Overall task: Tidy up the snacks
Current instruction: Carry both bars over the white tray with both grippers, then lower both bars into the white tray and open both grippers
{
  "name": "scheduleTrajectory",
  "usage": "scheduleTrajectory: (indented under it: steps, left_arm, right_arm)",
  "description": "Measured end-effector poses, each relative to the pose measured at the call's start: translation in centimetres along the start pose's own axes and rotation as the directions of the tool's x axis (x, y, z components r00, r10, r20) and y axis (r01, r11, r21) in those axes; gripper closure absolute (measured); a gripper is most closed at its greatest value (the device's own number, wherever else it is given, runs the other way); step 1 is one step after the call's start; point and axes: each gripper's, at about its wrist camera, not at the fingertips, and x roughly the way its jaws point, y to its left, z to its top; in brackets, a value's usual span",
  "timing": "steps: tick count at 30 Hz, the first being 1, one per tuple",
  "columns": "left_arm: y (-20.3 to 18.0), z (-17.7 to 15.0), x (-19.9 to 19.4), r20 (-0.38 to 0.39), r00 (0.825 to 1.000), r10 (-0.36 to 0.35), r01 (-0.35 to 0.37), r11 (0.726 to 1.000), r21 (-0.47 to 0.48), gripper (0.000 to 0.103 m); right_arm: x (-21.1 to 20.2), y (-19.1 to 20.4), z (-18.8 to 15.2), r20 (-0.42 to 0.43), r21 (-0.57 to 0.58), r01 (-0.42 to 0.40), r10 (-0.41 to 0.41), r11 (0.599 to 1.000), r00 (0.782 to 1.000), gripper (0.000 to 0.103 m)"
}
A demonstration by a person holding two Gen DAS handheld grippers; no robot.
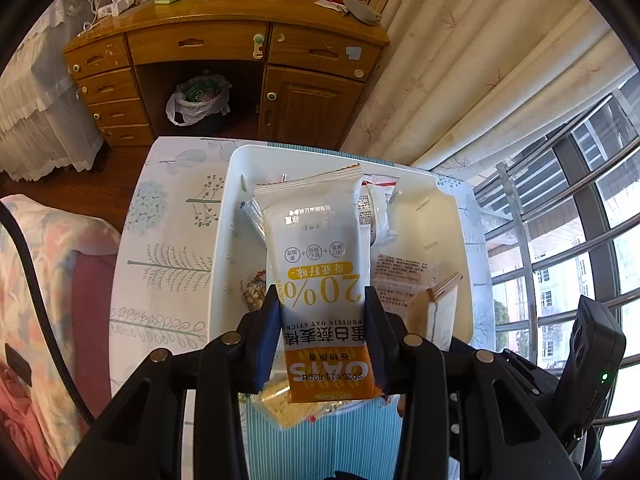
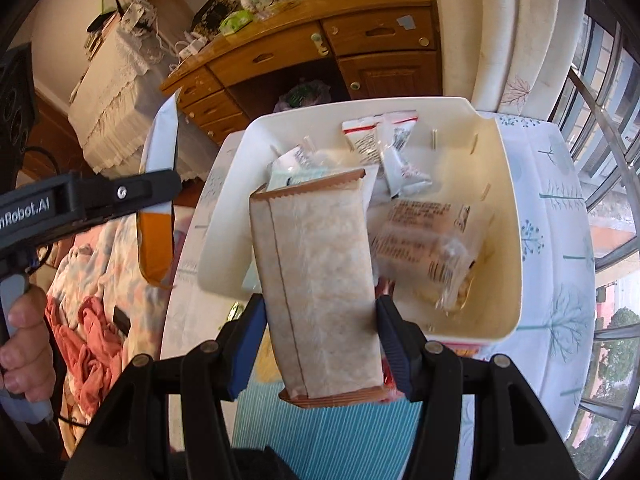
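Behind our leaf-print tablecloth (image 1: 168,264) stands a wooden desk (image 1: 224,52). Our left gripper (image 1: 323,332) clamps an oat stick packet (image 1: 320,264), our right gripper (image 2: 320,344) a beige snack packet (image 2: 320,280), both above the snack-filled white bin (image 2: 508,208).

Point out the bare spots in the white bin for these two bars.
White bin: bare floor along its right wall, beyond the clear printed packet, and in the near right corner. Its far left, with the small red-edged sachets, is crowded.

Glossy plastic oat bar wrapper (image 1: 320,264); smooth white bin (image 2: 508,216), probably plastic.
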Motion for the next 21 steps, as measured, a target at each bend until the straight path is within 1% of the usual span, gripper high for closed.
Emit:
scheduleTrajectory:
  steps: [3,5,6,9,11,12,13,15,16,21]
  left_arm:
    - [0.0,0.2,0.8,0.005,1.0,-0.004,0.004,1.0,-0.003,0.065]
    - [0.0,0.3,1.3,0.006,1.0,0.0,0.0,1.0,-0.001,0.064]
    - [0.0,0.4,1.5,0.001,1.0,0.003,-0.003,1.0,0.0,0.064]
    - [0.1,0.4,1.7,-0.001,1.0,-0.016,0.016,1.0,-0.02,0.062]
    - [0.2,0.5,1.8,0.0,1.0,-0.015,0.015,0.999,-0.032,0.05]
    - [0.2,0.5,1.8,0.0,1.0,-0.012,0.012,0.999,-0.033,0.041]
    - [0.3,0.4,1.6,0.002,1.0,-0.009,0.009,0.999,-0.034,0.04]
    - [0.5,0.3,1.3,0.004,1.0,-0.012,0.012,0.999,-0.042,0.04]
    - [0.5,0.3,1.0,0.004,1.0,-0.012,0.012,0.999,-0.045,0.04]
    - [1.3,-0.4,-0.4,0.001,1.0,-0.007,0.007,0.998,-0.062,0.04]
  right_arm:
    - [0.4,-0.9,0.4,0.037,0.016,0.004,-0.004,1.0,0.999,0.047]
    - [0.7,-1.4,0.7,0.056,0.03,-0.022,0.021,0.999,0.998,0.047]
    - [1.0,-1.7,0.8,0.054,0.039,-0.034,0.032,0.999,0.998,0.047]
    - [1.4,-2.0,0.9,0.047,0.059,-0.045,0.042,0.997,0.998,0.046]
    - [1.4,-2.1,1.0,0.046,0.067,-0.044,0.041,0.997,0.998,0.045]
    - [1.4,-2.0,1.0,0.05,0.066,-0.036,0.032,0.997,0.998,0.043]
    - [1.3,-1.9,1.0,0.054,0.066,-0.03,0.026,0.997,0.998,0.036]
    - [1.0,-1.8,0.9,0.062,0.071,-0.027,0.023,0.997,0.998,0.03]
    - [0.9,-1.8,0.9,0.062,0.072,-0.026,0.022,0.997,0.998,0.029]
    - [0.2,-1.1,0.5,0.068,0.08,-0.014,0.008,0.997,0.998,0.028]
